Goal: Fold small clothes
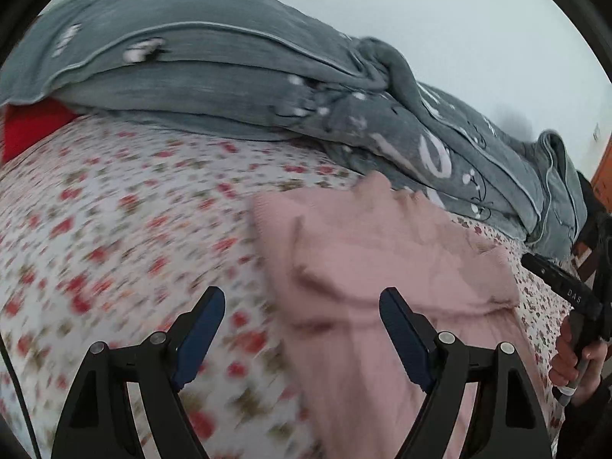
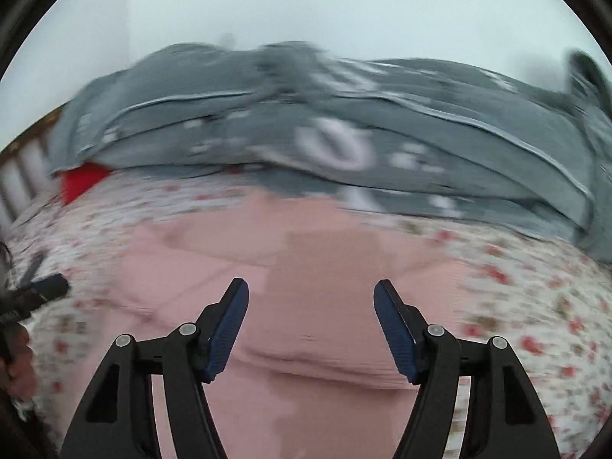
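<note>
A pink knit garment (image 1: 382,252) lies on the floral bedsheet (image 1: 114,210), partly folded over itself. My left gripper (image 1: 302,298) is open and empty above the garment's left edge. In the right wrist view the same pink garment (image 2: 306,252) spreads below my right gripper (image 2: 310,290), which is open and empty over its middle. The right gripper's body and the hand holding it show at the right edge of the left wrist view (image 1: 573,298). Both views are blurred by motion.
A grey quilt (image 1: 229,76) with white print is bunched along the far side of the bed; it also shows in the right wrist view (image 2: 344,134). A red cushion (image 1: 30,126) pokes out under its left end. A pale wall rises behind.
</note>
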